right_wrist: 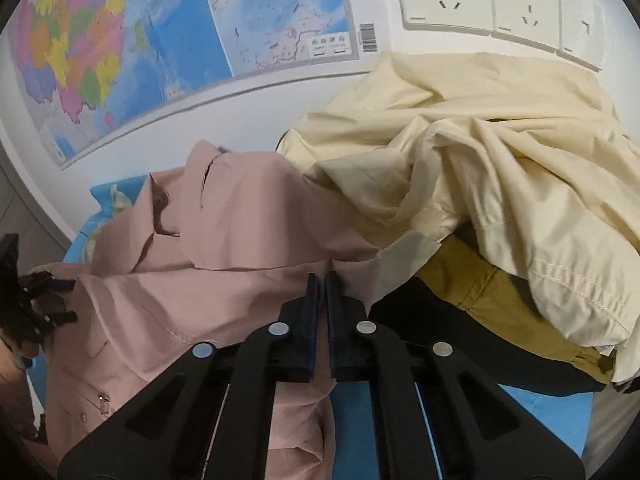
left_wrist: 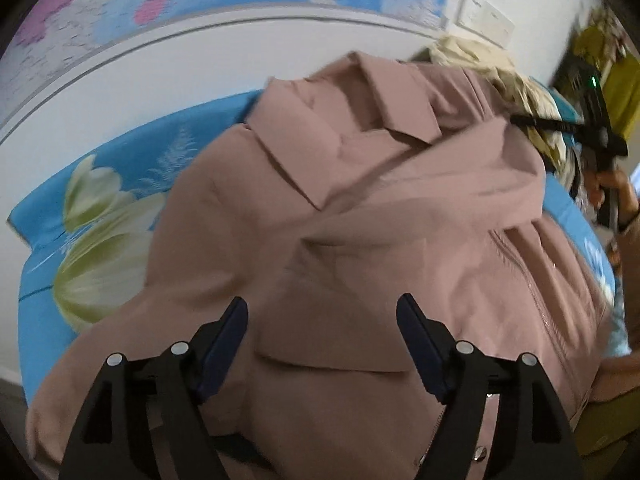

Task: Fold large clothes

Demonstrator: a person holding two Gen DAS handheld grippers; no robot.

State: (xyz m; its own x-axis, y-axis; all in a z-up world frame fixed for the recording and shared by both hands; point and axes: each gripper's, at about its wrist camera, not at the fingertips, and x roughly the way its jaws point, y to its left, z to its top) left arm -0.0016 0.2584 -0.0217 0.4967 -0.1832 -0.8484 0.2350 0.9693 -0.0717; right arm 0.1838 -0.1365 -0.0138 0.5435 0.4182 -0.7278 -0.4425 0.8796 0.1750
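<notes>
A pink jacket (left_wrist: 360, 200) with collar, zipper and snaps lies spread on a blue floral sheet (left_wrist: 48, 312). My left gripper (left_wrist: 322, 300) hovers open over its chest, a flap pocket between the fingers and nothing pinched. In the right wrist view the same pink jacket (right_wrist: 220, 240) lies at the left. My right gripper (right_wrist: 323, 276) is shut there, its tips pinching a fold of the jacket near the pale cuff lining (right_wrist: 400, 256). The right gripper (left_wrist: 516, 119) also shows at the jacket's far right edge in the left wrist view. The left gripper (right_wrist: 74, 298) appears at that view's left edge.
A crumpled cream garment (right_wrist: 480, 160) is heaped to the right over a mustard one (right_wrist: 480, 292) and a dark one (right_wrist: 420, 320). A wall with a map (right_wrist: 100, 60) and sockets (right_wrist: 480, 0) stands right behind. A hand (left_wrist: 612, 192) holds the right gripper.
</notes>
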